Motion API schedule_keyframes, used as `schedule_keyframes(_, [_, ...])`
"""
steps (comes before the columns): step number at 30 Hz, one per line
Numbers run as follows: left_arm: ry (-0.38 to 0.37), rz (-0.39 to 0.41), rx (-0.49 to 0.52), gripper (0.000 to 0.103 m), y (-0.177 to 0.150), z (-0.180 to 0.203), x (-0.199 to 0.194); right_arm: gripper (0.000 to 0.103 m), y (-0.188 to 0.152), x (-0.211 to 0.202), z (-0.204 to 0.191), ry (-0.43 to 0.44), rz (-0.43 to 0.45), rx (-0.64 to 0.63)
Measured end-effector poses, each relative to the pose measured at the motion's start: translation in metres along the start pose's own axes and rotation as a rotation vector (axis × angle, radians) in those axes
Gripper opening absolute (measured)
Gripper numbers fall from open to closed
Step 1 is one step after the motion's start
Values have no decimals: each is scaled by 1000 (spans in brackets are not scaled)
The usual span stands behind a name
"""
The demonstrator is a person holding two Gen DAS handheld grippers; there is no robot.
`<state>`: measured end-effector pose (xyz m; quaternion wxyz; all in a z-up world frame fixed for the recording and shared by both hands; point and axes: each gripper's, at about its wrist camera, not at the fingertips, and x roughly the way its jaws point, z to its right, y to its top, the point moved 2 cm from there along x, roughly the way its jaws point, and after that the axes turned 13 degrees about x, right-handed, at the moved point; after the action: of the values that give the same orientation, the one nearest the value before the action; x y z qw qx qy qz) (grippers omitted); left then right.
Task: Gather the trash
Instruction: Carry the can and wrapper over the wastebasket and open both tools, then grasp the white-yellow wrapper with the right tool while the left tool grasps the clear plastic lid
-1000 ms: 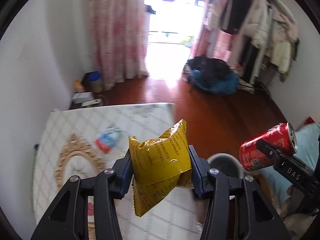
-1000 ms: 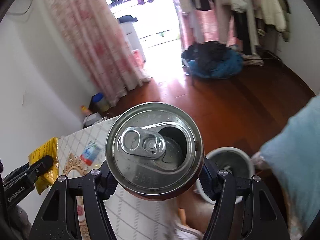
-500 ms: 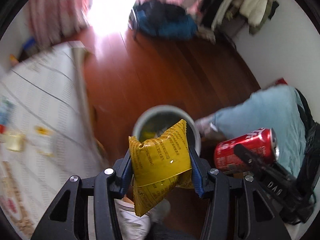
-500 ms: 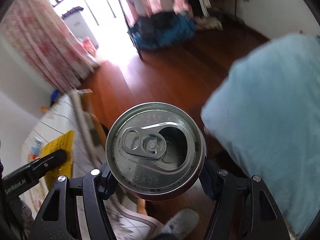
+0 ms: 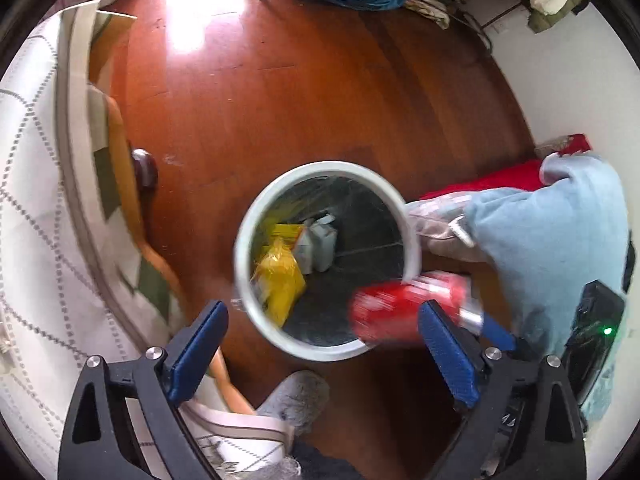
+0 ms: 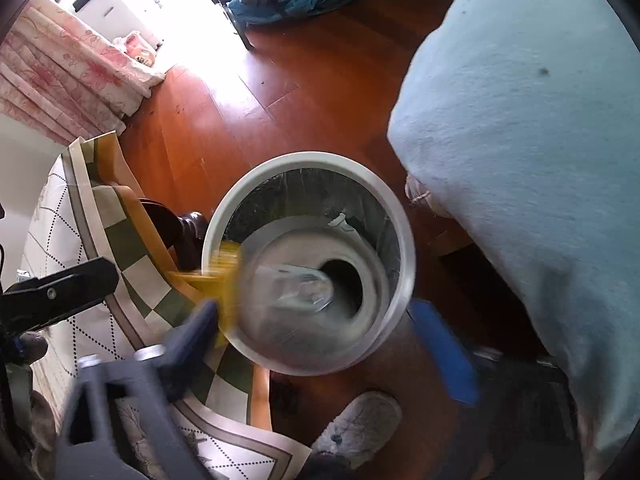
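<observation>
Left gripper [image 5: 322, 354]: its two blue-padded fingers were spread wide, with nothing between them; it pointed down at the bin.
Right gripper [image 6: 320, 340]: blurred in its own view; its jaws stood apart on either side of the can and I could not see them touching it.
Trash bin [image 5: 246, 240]: a round bin with a white rim and a dark liner, standing on the red-brown wooden floor [image 5: 280, 100], just beside the table edge.
Yellow snack bag [image 5: 278, 280]: it was inside the bin, near the left wall, free of both grippers; in the right wrist view it showed only as a yellow smear [image 6: 224, 276] at the bin rim.
Red can [image 5: 404, 310]: blurred, lying across the lower right rim of the bin; from the right wrist view its silver top with the open hole [image 6: 316, 284] was over the bin mouth.
Other trash: a pale plastic container [image 5: 320, 244] lay at the bin bottom.
Table: covered with a white patterned cloth [image 5: 36, 200], at the left.
Grey slipper [image 5: 298, 400]: on the floor just below the bin.
Light blue fabric [image 6: 520, 140]: at the right, near the bin.
</observation>
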<state>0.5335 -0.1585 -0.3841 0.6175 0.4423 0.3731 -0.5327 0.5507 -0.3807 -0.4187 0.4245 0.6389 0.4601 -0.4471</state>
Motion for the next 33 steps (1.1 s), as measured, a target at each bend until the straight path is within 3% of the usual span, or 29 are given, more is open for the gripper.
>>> schedule_keyframes(9, [284,45,95,97,-35,9,-22,103,-24,-14,-6,-148,29,-80])
schedule_keyframes(13, [353,69,113,97,-51,15,-36,103,-37,-33,-2,-190,47,-86])
schedule_keyframes(22, [375,138,119,97,-70,31,-81,103,-59,-93,-5,-207,118,-98])
schedule_keyframes(33, [374,288,119,97,-92,46,-166,103,-79,-187,-25,-141,245,-99])
